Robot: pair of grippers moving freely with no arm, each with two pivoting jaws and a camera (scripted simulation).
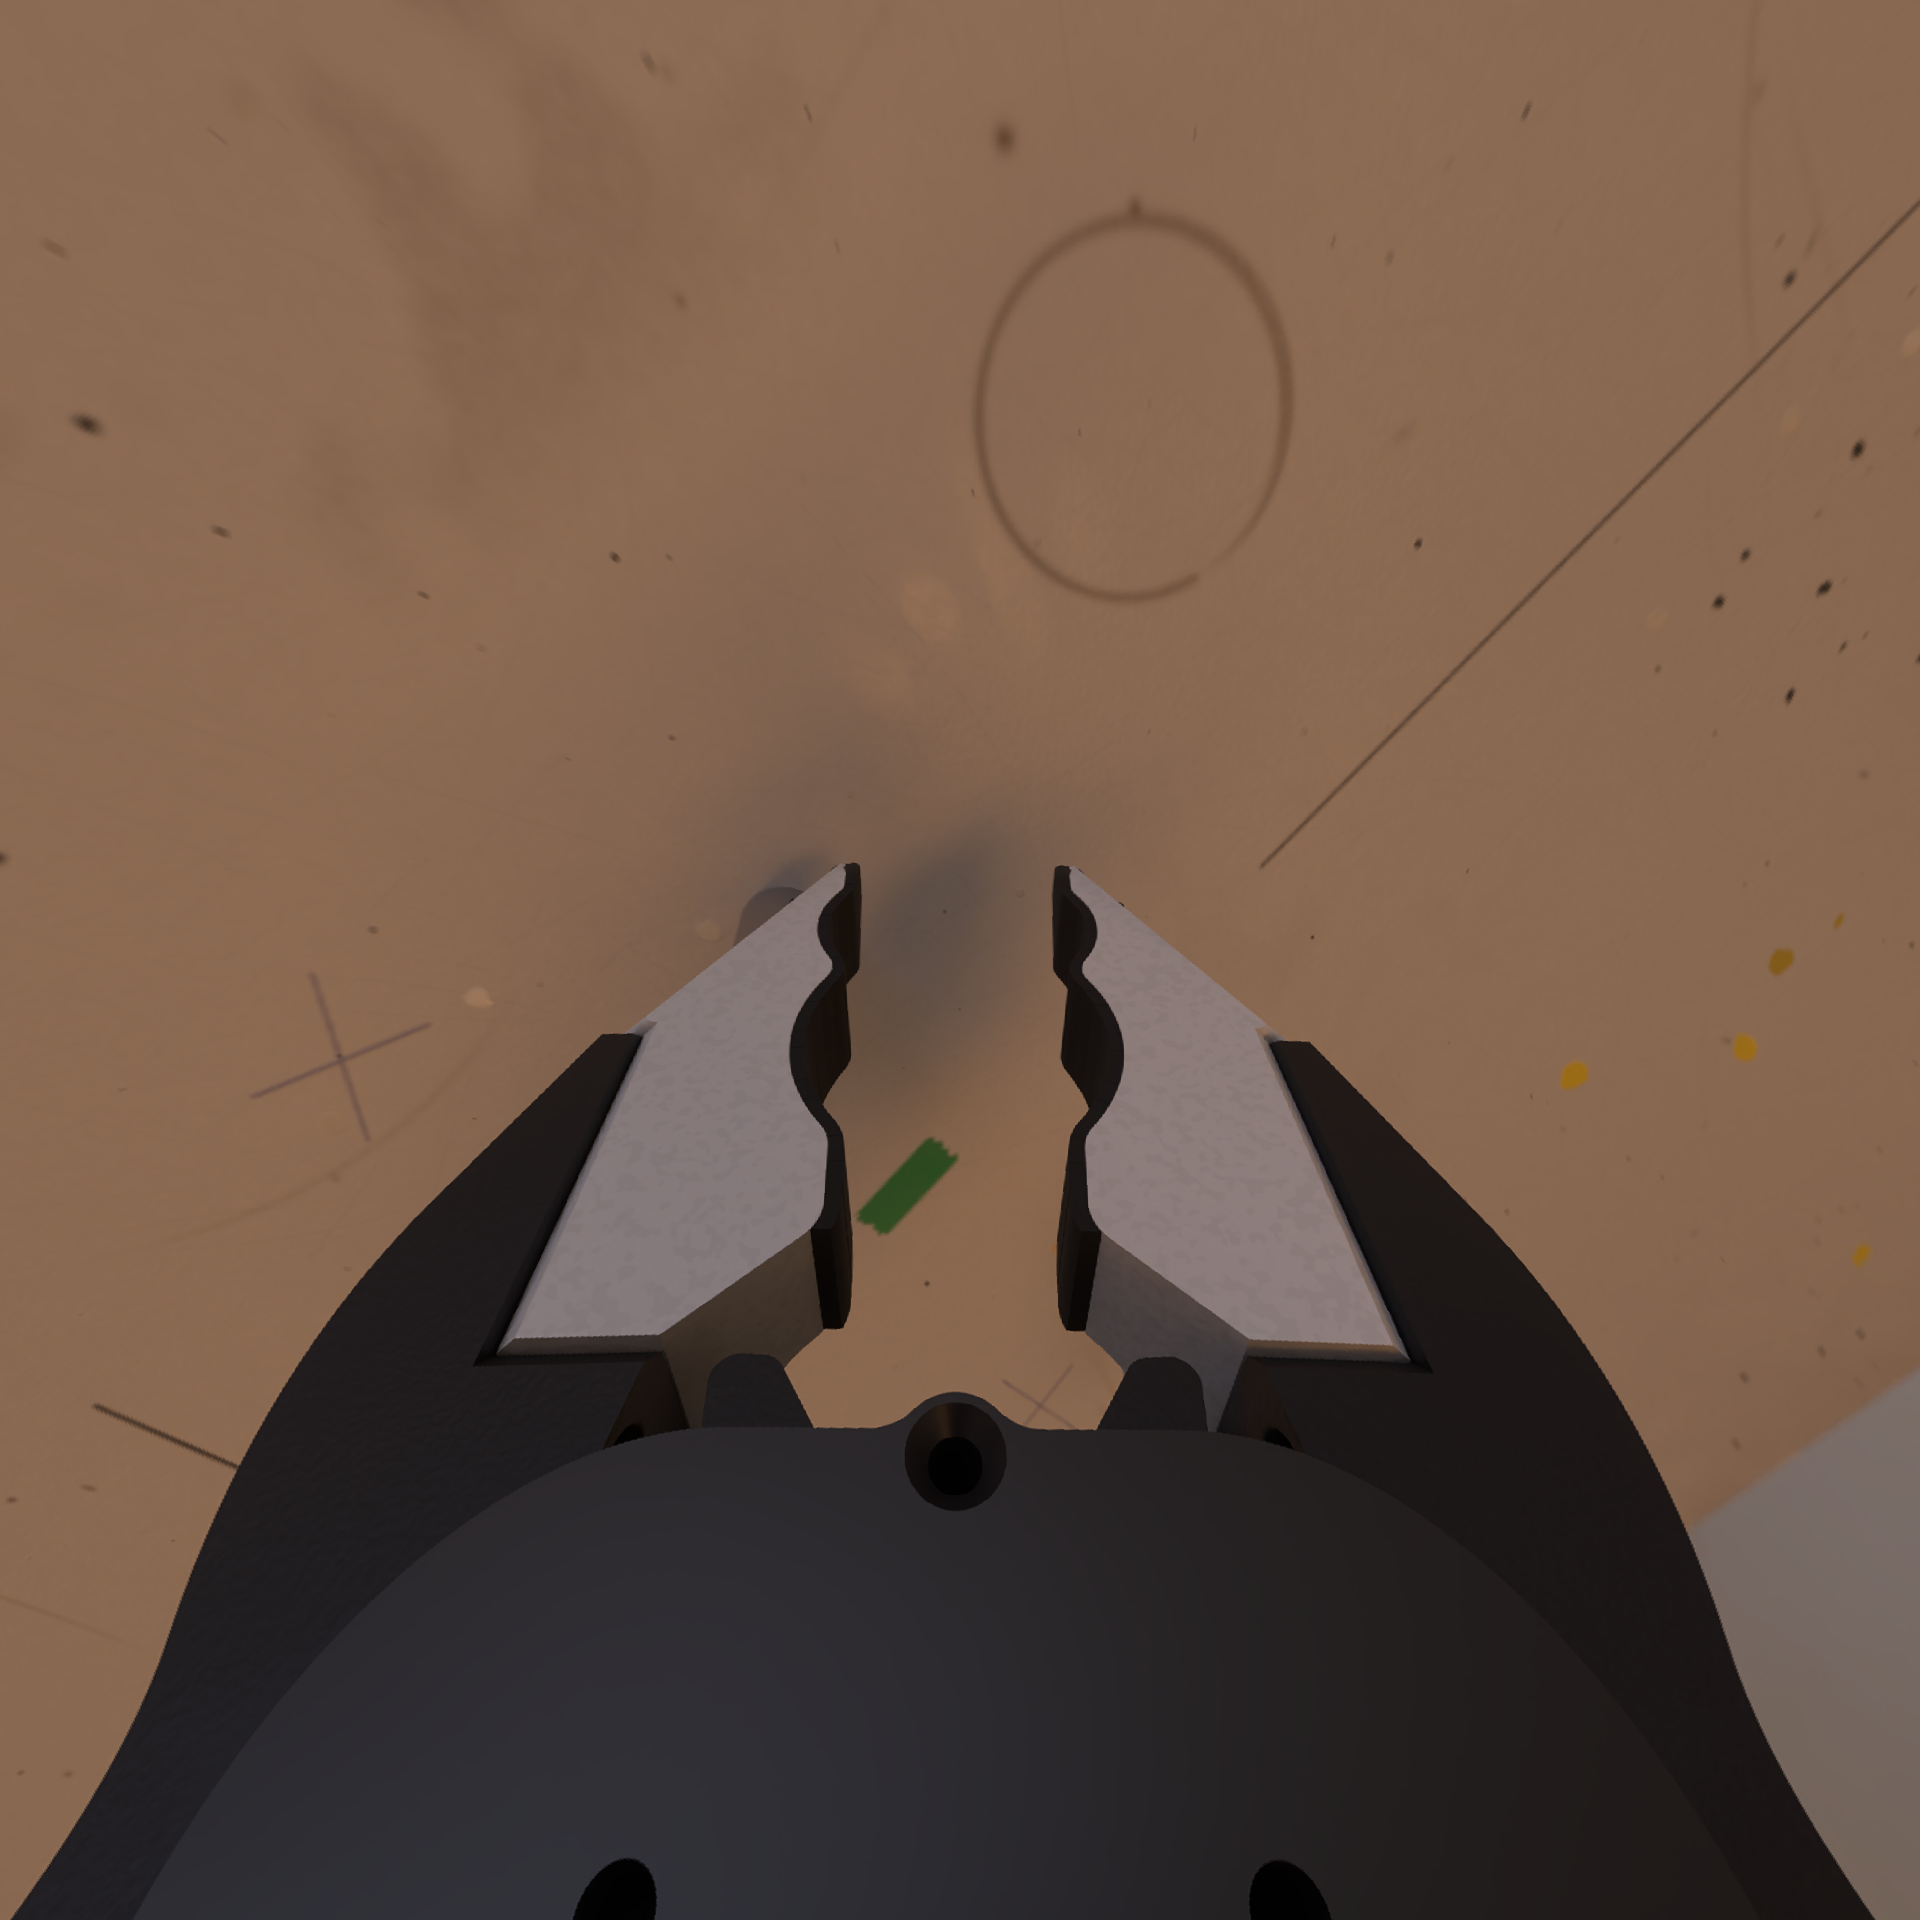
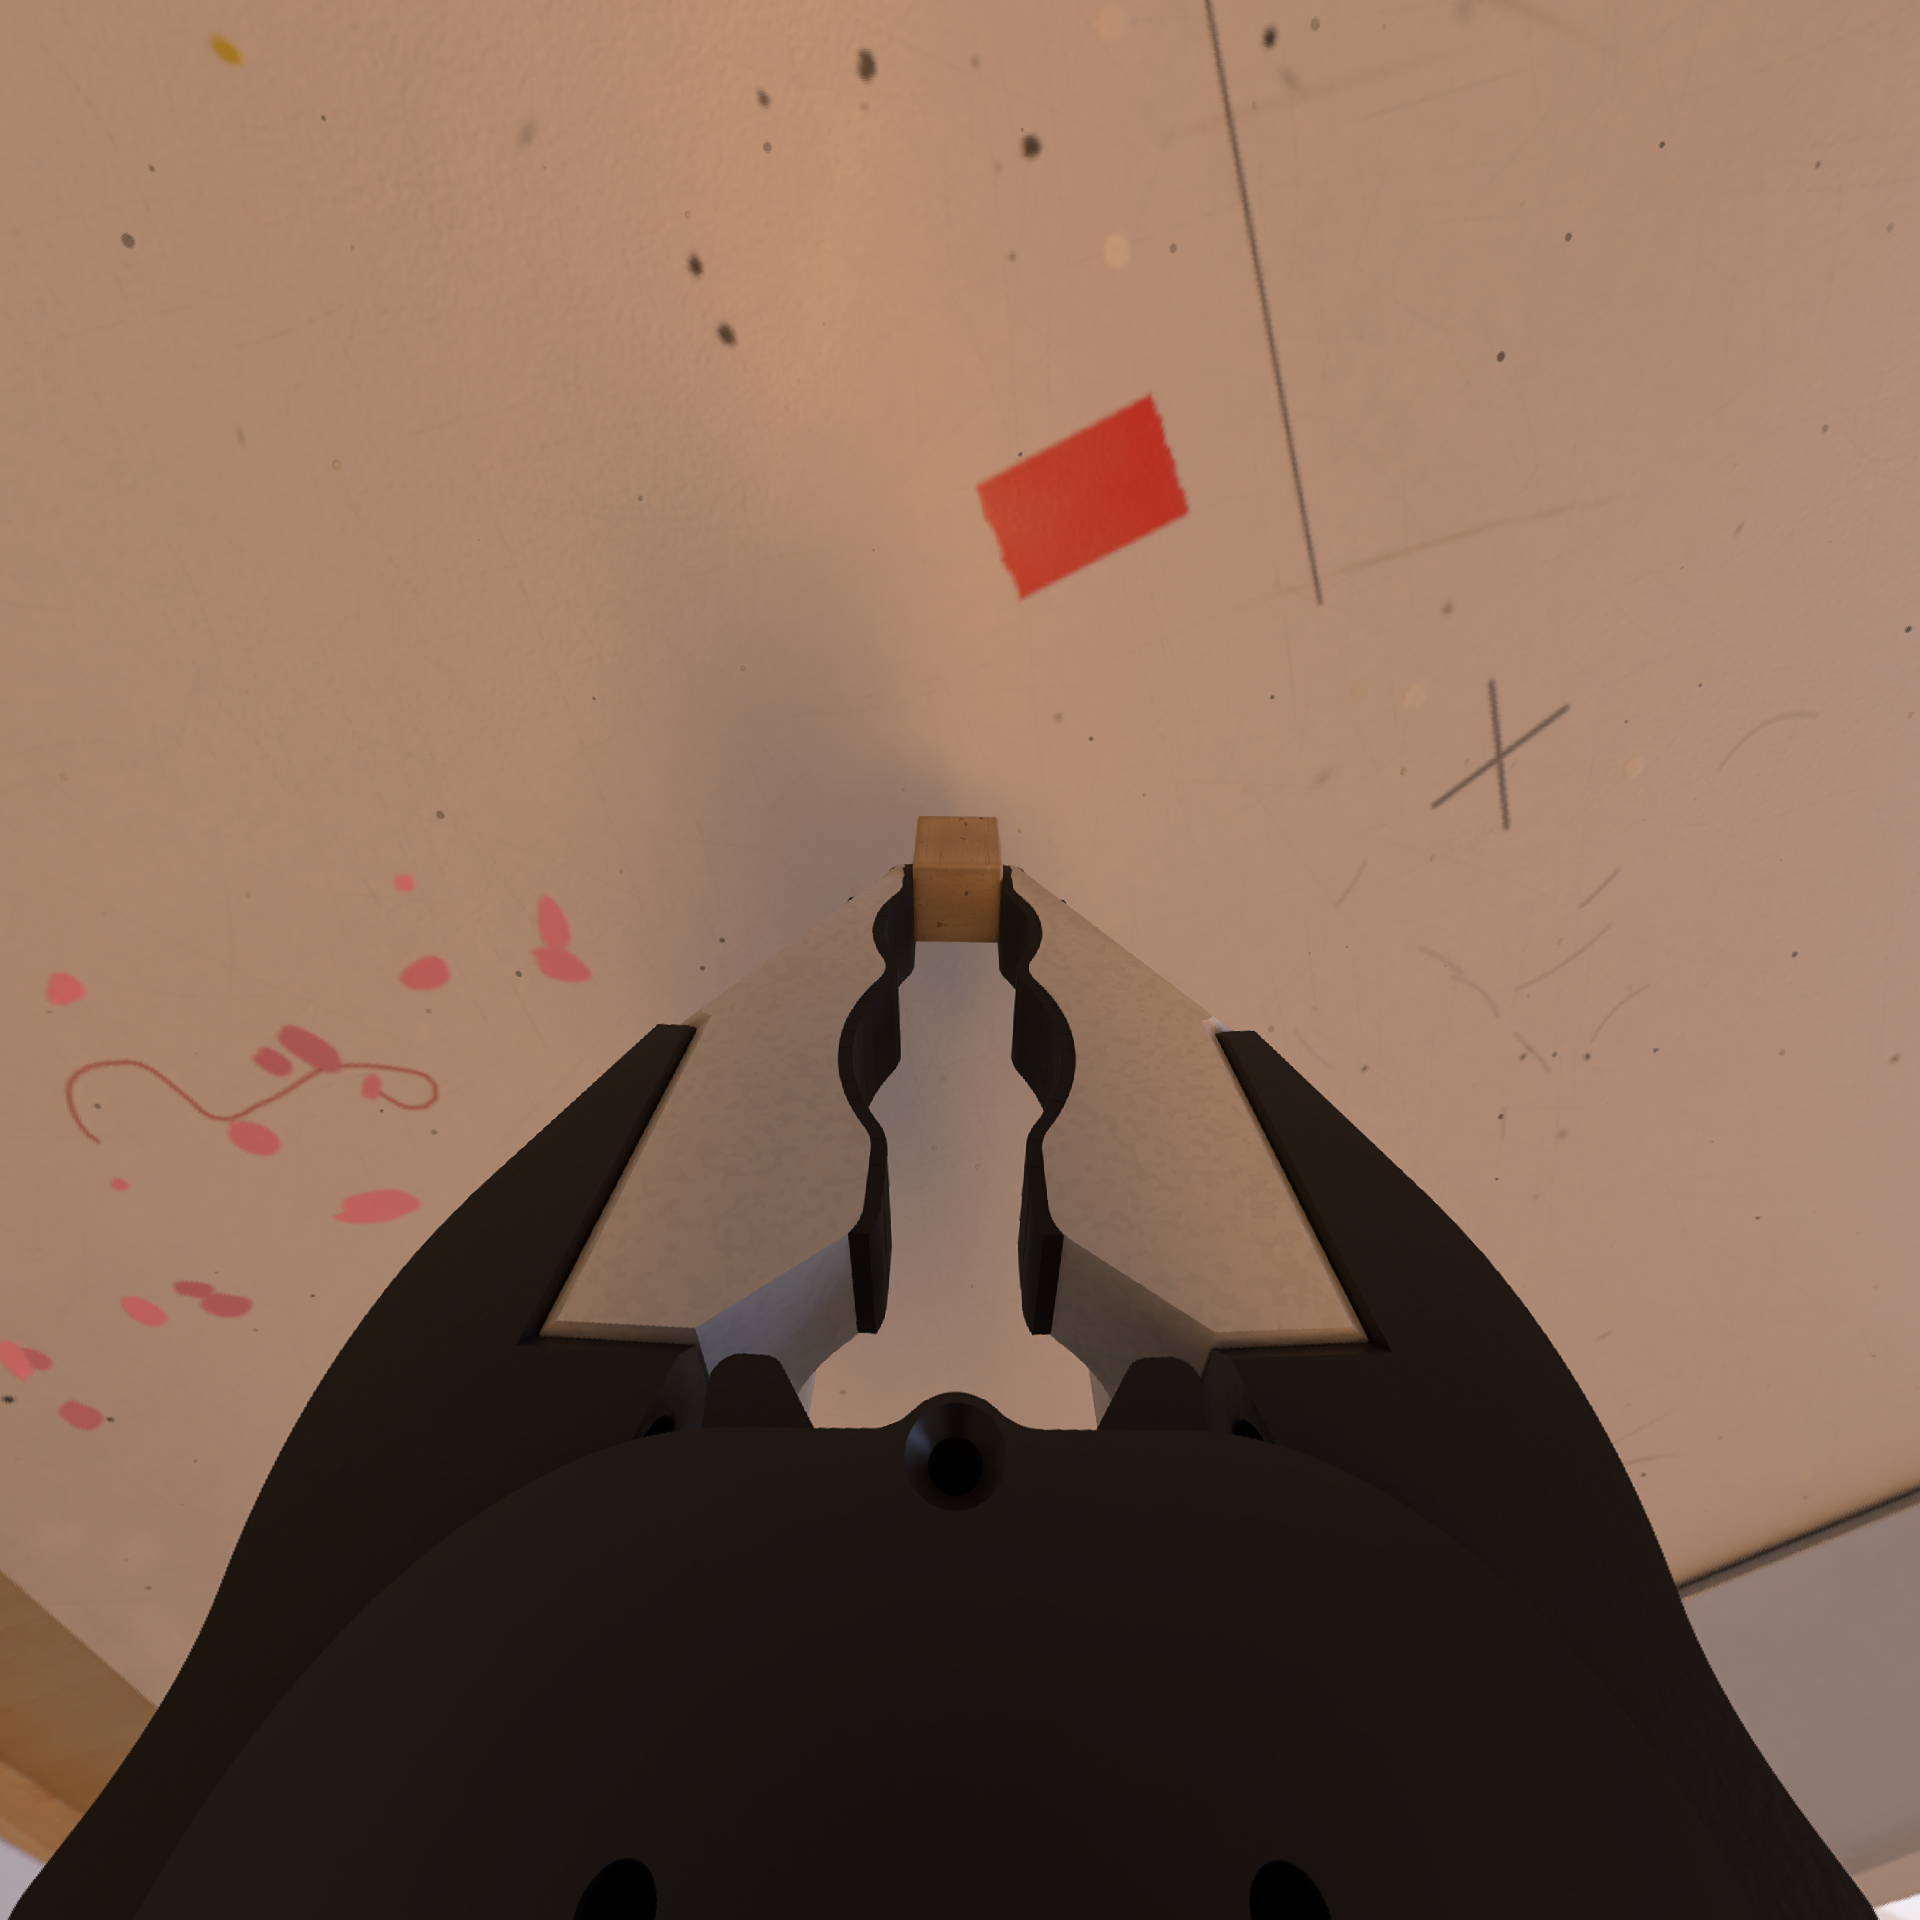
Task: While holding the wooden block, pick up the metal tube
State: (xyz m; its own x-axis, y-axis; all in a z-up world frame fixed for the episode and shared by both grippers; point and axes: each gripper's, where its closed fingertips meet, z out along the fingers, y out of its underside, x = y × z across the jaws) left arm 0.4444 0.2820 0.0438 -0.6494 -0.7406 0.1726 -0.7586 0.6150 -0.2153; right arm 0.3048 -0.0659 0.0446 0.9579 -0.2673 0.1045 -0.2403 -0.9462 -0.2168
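Gripping wooden block (image 2: 957, 883): right wrist only.

Most of the metal tube (image 1: 771, 902) is hidden behind the left claw (image 1: 956, 883), only a blurred grey end being seen.

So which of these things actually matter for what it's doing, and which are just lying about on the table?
Part of the job:
- wooden block, clamped in the right hand-held gripper
- metal tube, mostly hidden behind a finger of the open left hand-held gripper

Just lying about:
- red tape
- green tape
- pink paint splashes
- drawn ring
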